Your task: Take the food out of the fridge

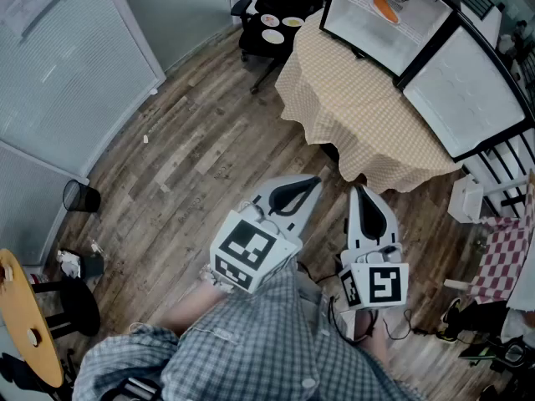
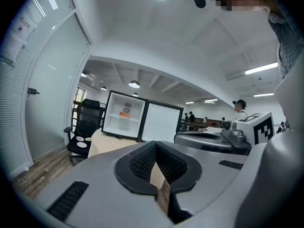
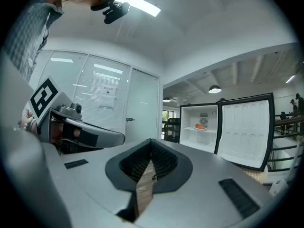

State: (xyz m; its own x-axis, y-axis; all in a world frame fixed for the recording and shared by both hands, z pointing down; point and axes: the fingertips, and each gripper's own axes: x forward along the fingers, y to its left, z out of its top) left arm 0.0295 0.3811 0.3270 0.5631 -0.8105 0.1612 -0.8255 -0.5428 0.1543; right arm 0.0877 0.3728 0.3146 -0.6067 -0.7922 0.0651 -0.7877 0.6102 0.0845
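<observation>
A small white fridge [image 1: 380, 11] stands open on a table with a tan checked cloth [image 1: 359, 98], its door [image 1: 472, 86] swung to the right. An orange piece of food [image 1: 385, 8] lies on the fridge's shelf, and shows too as the orange food [image 2: 124, 114] and the orange food [image 3: 202, 126]. I hold both grippers low over the wooden floor, well short of the table. My left gripper [image 1: 316, 180] is shut and empty, as the left gripper [image 2: 156, 144] shows in its own view. My right gripper [image 1: 359, 189] is shut with nothing in it, seen too as the right gripper [image 3: 151, 140].
A black office chair [image 1: 269, 25] carrying small plates stands left of the table. A black bin [image 1: 81, 196] and a round wooden stool [image 1: 25, 316] sit at the left by glass partitions. A red checked cloth [image 1: 506, 253] and black chair frames are at the right.
</observation>
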